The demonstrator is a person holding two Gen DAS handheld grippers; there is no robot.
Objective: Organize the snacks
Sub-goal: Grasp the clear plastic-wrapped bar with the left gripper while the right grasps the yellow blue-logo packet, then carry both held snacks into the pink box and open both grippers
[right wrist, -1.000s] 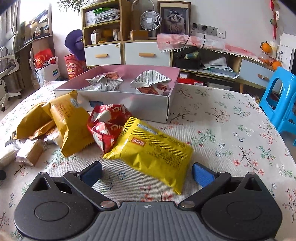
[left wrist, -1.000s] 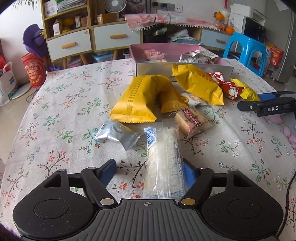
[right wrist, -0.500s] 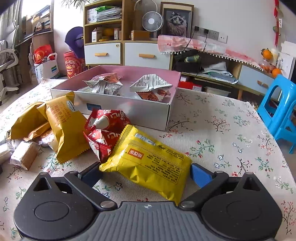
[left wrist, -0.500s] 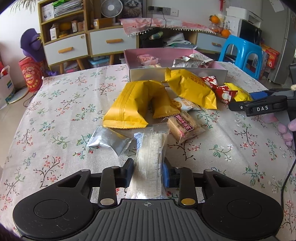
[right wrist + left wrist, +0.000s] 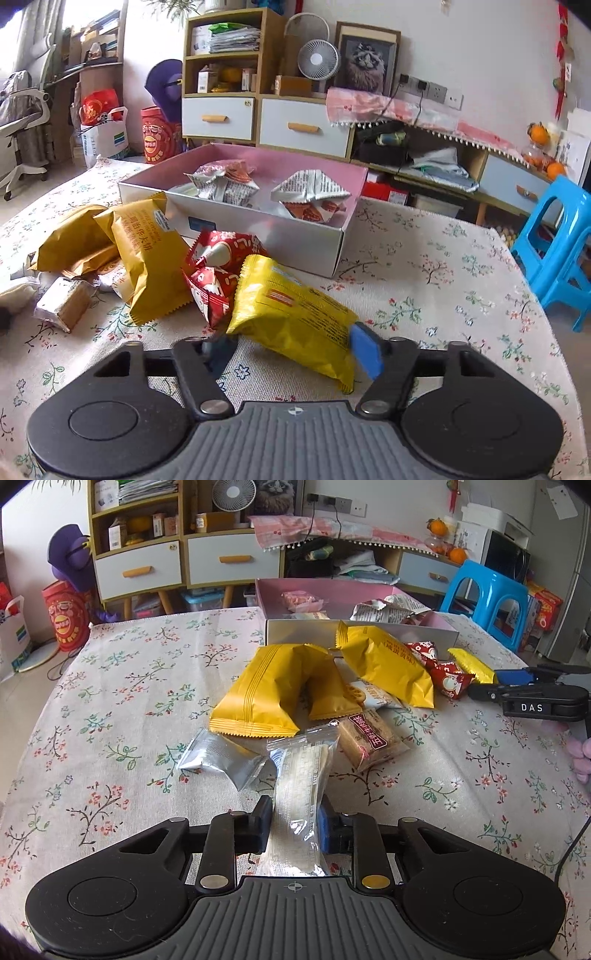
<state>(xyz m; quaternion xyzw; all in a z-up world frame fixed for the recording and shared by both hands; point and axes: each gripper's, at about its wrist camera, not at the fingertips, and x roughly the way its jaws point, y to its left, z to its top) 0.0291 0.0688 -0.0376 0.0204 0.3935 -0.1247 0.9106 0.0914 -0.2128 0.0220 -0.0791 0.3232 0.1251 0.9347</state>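
Observation:
My left gripper [image 5: 293,825] is shut on the near end of a clear-wrapped cracker pack [image 5: 301,771], and its jaws are still closing. The pack slopes away towards the snack pile. My right gripper [image 5: 291,350] is closing, with its pads pressing both sides of a bright yellow snack packet [image 5: 291,310], which bunches up between them. The white box with a pink inside [image 5: 258,236] stands behind the pile and holds several wrapped snacks. Loose on the floral tablecloth lie two gold packs [image 5: 269,694], a silver pack [image 5: 221,762], a brown cake pack [image 5: 369,738] and red packs [image 5: 214,273].
The table's right edge runs near a blue plastic stool [image 5: 557,236]. Wooden drawers and shelves [image 5: 258,118] stand beyond the far edge. Bare tablecloth [image 5: 122,720] spreads to the left of the pile.
The left jaws closed from wide apart onto the clear pack. The right jaws drew in on the yellow packet, which has bunched up and tilted.

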